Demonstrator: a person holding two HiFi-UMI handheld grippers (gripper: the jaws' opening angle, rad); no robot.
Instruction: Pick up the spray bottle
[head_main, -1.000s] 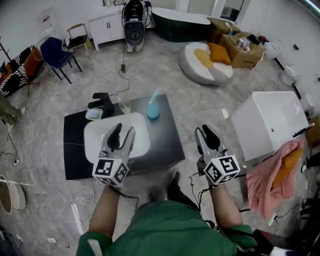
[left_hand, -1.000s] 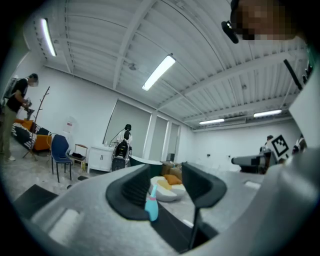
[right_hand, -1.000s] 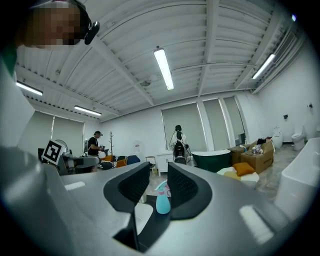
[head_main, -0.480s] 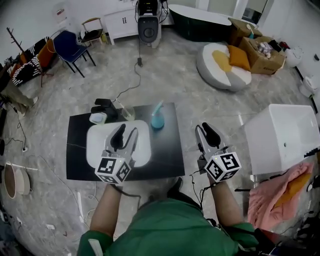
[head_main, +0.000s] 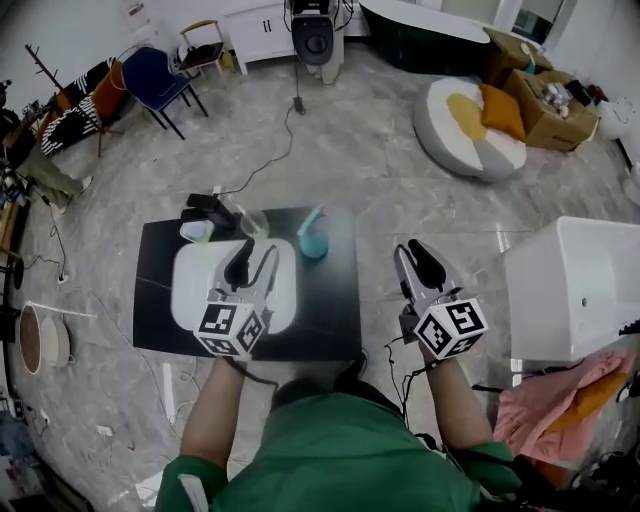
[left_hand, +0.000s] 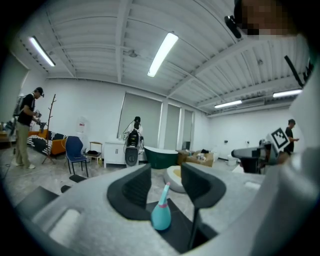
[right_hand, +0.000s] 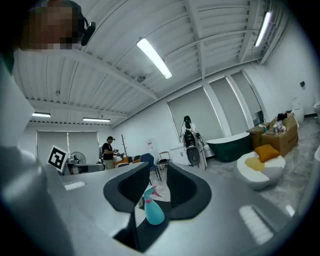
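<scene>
Head view has shifted since the earlier frames: the black table (head_main: 340, 300) and the spray bottle (head_main: 313, 240) now sit lower in frame. Both grippers keep roughly the same frame positions.

1. Task item. We see the spray bottle upright on the table's far half, toward the right edge, just beside the far-right corner of the white basin (head_main: 190, 290). Appearance: rounded teal body, pink collar at the neck, pale teal trigger head. The right gripper view shows the bottle (right_hand: 154, 210) w/ a pink nozzle tip pointing toward 2 o'clock. In the left gripper view the bottle (left_hand: 161, 215) shows as a narrow slanted head.

2. Left gripper (head_main: 252, 262). It is held over the basin, w/ the bottle at approx. 2 o'clock from it. We read the left gripper (left_hand: 166, 182) in its own view as released: jaws apart, nothing clamped. The bottle shows through the gap, apart from both pads.

3. Right gripper (head_main: 413, 258). It is held off the table's right edge, over the floor, w/ the bottle at approx. 10 o'clock from it. The right gripper (right_hand: 157, 185) is also released: jaws apart, w/ the bottle framed between them but not touched.

4. Other items. A black fixture (head_main: 205, 207) and a clear glass (head_main: 250, 222) stand at the basin's far edge.
</scene>
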